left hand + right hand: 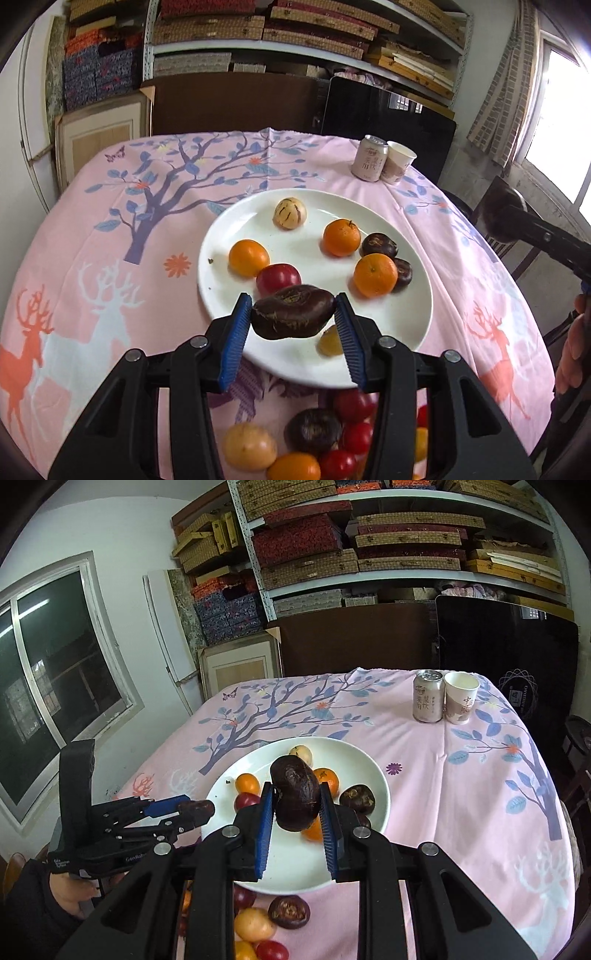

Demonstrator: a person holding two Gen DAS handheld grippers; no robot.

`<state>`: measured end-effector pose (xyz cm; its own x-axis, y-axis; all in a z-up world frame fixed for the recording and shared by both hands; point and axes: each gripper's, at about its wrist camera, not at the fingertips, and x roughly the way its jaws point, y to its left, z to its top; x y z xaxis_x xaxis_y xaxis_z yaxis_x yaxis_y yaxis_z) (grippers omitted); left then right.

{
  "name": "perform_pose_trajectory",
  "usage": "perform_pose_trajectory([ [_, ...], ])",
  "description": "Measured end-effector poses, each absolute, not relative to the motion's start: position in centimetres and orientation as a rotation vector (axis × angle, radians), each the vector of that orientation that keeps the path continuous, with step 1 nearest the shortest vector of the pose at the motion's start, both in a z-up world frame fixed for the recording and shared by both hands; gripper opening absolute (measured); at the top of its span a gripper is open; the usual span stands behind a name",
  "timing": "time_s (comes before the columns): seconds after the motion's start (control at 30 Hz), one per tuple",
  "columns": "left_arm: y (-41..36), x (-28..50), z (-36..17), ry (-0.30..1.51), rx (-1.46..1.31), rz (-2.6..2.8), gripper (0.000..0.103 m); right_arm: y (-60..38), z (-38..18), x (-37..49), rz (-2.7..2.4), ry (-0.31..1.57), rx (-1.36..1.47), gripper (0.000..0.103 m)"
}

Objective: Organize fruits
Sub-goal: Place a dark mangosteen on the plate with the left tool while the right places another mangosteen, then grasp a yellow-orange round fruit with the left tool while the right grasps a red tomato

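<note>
Left wrist view
- Left gripper (293,319): its blue pads clamp a dark brown, lumpy fruit (293,312) by its two ends; the fruit lies crosswise between the jaws, held above the near rim of the white plate (406,332).
- On the plate: a pale striped fruit (290,213) at the far side, three oranges (341,237), a red tomato (278,279) just beyond the held fruit, two dark chestnut-like fruits (379,245) at the right beside the oranges, and a small yellow fruit (330,343) partly hidden by the right finger.
- Loose pile (314,439): red, yellow, orange and dark fruits lie on the pink tablecloth (92,240), seen between the gripper's arms, near side of the plate.
- Far corner: a can (369,158) and a paper cup (399,162) stand touching.
- Right edge: a hand (574,347) shows, with part of a black tool.

Right wrist view
- Right gripper (296,805): closed on a second dark brown fruit (295,794), which stands upright between the blue pads, over the plate (288,871).
- Left gripper (195,810): seen from the side at the left, carrying its dark fruit near the plate's left rim.
- Loose fruits (288,910): they lie on the cloth below the plate's near rim.
</note>
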<state>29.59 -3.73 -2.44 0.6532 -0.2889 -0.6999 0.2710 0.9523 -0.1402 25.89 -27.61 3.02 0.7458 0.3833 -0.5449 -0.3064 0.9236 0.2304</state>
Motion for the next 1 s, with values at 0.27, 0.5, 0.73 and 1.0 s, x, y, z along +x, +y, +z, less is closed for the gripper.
perform_pose_trajectory([
  [0.27,-3.9,33.2,-6.5,0.874,-0.041,-0.292,0.045,-23.1,-1.6,32.7,0.367,0.766,0.070,0.024],
  [0.5,-3.2,32.5,-6.1,0.840,-0.050,-0.288,0.063,-21.2,-3.1,33.3,0.347,0.769,0.054,0.056],
  [0.73,-1.4,26.7,-4.4,0.768,-0.016,-0.305,0.080,-24.7,-2.8,26.7,0.362,0.732,0.098,0.059],
  [1.0,-0.5,19.9,-5.7,0.784,0.027,-0.333,0.080,-26.9,-6.5,17.1,0.406,0.778,0.118,0.059],
])
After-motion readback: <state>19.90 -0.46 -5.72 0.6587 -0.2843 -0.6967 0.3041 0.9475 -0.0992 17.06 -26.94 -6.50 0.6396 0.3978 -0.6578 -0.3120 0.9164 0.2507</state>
